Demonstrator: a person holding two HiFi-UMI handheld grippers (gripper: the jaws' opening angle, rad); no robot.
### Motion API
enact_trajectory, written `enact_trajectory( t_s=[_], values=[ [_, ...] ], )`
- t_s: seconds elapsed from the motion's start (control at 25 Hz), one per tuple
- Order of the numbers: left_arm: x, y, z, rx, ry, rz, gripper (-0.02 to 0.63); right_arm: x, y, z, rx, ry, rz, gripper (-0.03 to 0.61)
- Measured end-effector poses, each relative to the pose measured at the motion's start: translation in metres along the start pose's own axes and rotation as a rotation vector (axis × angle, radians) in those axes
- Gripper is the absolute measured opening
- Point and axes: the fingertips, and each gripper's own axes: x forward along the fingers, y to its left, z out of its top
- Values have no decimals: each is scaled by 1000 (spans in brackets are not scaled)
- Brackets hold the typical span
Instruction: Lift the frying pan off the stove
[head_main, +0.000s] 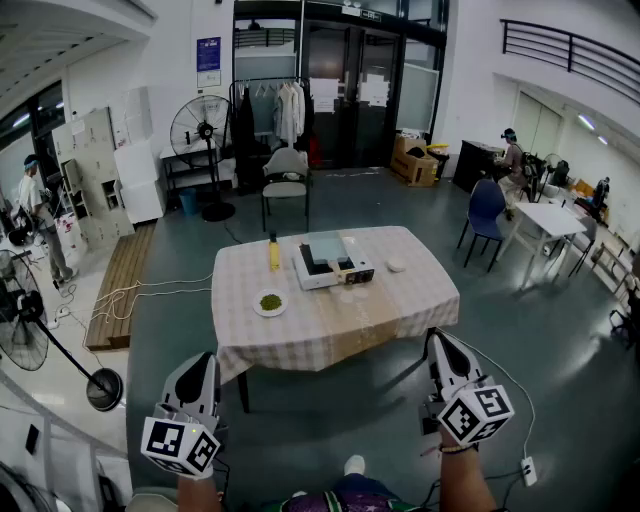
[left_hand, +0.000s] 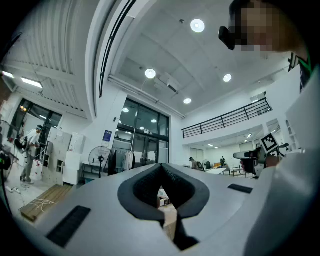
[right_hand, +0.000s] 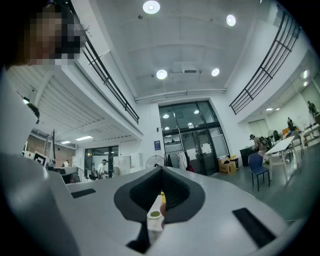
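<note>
The left gripper (head_main: 203, 368) and right gripper (head_main: 442, 348) are held low and near the person, well short of the checked-cloth tabletop (head_main: 400, 300) and pointing toward it. Both have their fingers (left_hand: 145, 190) pressed together, holding nothing. The pale square frying pan (head_main: 327, 247) sits on the white stove (head_main: 312, 279) mid-tabletop.

The checked tablecloth (head_main: 340, 330) looks matt cloth; the grey floor (head_main: 520, 330) smooth, glossy.

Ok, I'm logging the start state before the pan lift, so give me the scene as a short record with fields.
place: table with checked cloth, ahead of the person
stove: mid-table; pan too small to make out
beside it: yellow bottle, plate of something green
left gripper: shut, empty, short of the table
right gripper: shut, empty, short of the table
</note>
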Motion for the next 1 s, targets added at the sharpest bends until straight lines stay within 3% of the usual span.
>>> enact_trajectory(
  t_s=[0.72, 1.0],
  values=[
    [2, -8, -4, 9, 1, -37, 23, 2, 4, -7, -17, 12, -7, 5],
    [3, 1, -13, 6, 17, -38, 23, 13, 18, -15, 12, 30, 40, 6]
  ],
)
